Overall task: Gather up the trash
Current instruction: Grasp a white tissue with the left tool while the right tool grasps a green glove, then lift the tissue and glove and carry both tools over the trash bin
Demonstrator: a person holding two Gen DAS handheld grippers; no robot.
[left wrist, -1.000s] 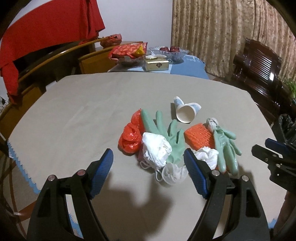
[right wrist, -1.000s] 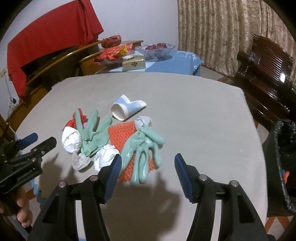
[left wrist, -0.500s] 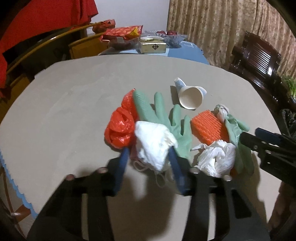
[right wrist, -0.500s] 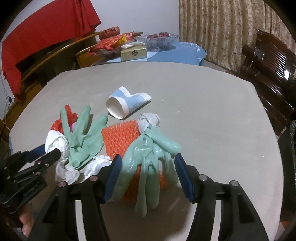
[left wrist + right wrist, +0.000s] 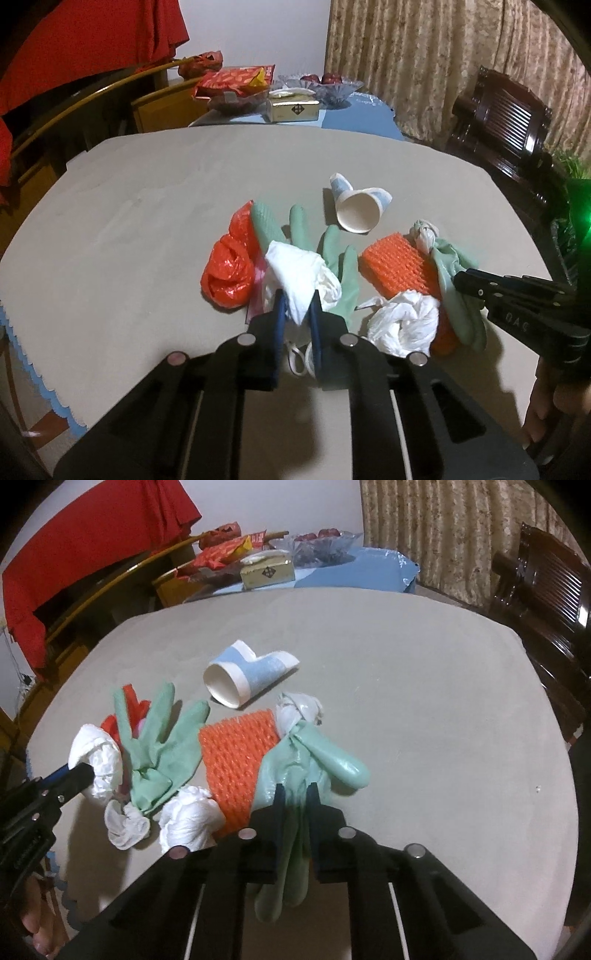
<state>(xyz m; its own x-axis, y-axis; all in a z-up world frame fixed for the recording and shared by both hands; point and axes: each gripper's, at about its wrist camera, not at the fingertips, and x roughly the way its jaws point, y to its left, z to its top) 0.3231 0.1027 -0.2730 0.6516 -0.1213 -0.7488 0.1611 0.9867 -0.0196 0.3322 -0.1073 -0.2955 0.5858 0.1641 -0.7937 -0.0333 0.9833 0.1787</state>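
The left gripper (image 5: pixel 297 308) is pinching the crumpled white plastic wad (image 5: pixel 301 278); its jaws have just been closing and are now standing narrow, with the white film bunched between the blue pads. The right gripper (image 5: pixel 295 799) is gripping the pale green rubber glove (image 5: pixel 314 764) at mid-palm; its jaws have also just been closing and are now nearly together on the rubber, the glove's fingers hanging below them.

Landmark: the orange ribbed foam net sleeve (image 5: pixel 236 760) lying mid-pile on the round grey-covered table (image 5: pixel 424 701).
- The held white wad is lying well to the left of the sleeve, touching the red plastic bag (image 5: pixel 229 273).
- The held glove is draping over the sleeve's right edge.
- The crushed blue-and-white paper cup (image 5: pixel 245 675) is lying on its side just beyond the sleeve.

Handling, as judged:
- Wad and bag: very light, soft, compressible. Grip a thick fold, since thin film is likely to slip out.
- Gloves: limp, slightly tacky, likely to dangle and drag neighbouring items. Grip at the palm or cuff.
- Sleeve: springy and light.
- Cup: thin-walled. Pinch one rim edge.

Count:
- green gloves: two
- white wads: at least three, plus one small knotted one
- red bags: one
- orange sleeves: one
- paper cups: one
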